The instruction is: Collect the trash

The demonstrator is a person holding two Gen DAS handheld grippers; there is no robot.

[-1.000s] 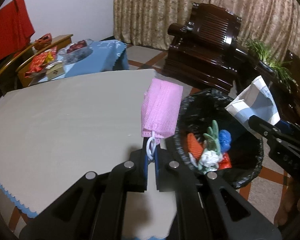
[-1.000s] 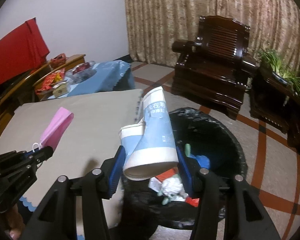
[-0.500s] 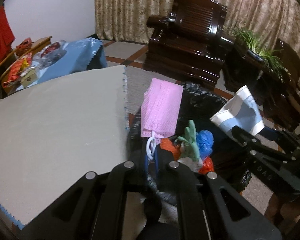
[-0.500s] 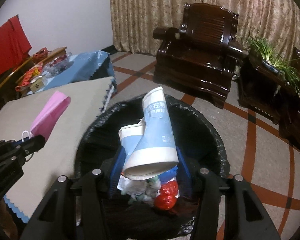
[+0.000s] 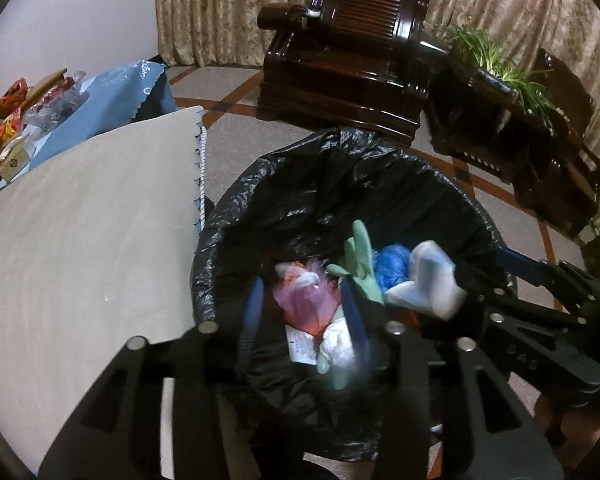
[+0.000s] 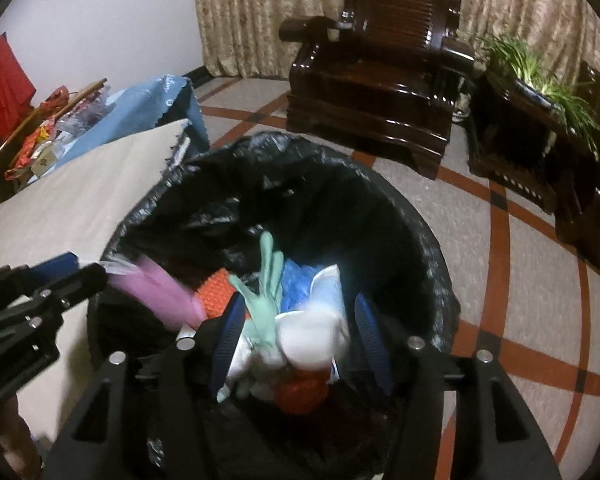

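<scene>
My left gripper (image 5: 302,316) and right gripper (image 6: 300,340) are both opening, pads clear; only the right view shows the pink mask (image 6: 156,292) streaking at nine o'clock inside the bin (image 6: 432,248).

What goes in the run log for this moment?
left claw: opening, pink mask dropping | right claw: opening, paper cup dropping | both over trash bin

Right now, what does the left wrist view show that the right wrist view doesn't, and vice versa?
Left wrist only: the right tongs seen from the side, opening, with the cup at their tips; a white tag among the trash.
Right wrist only: the left tongs from the side, opening, the pink mask blurred just beyond them; red cloth on the wall.
Both: bin, green glove, armchair, plant.
</scene>
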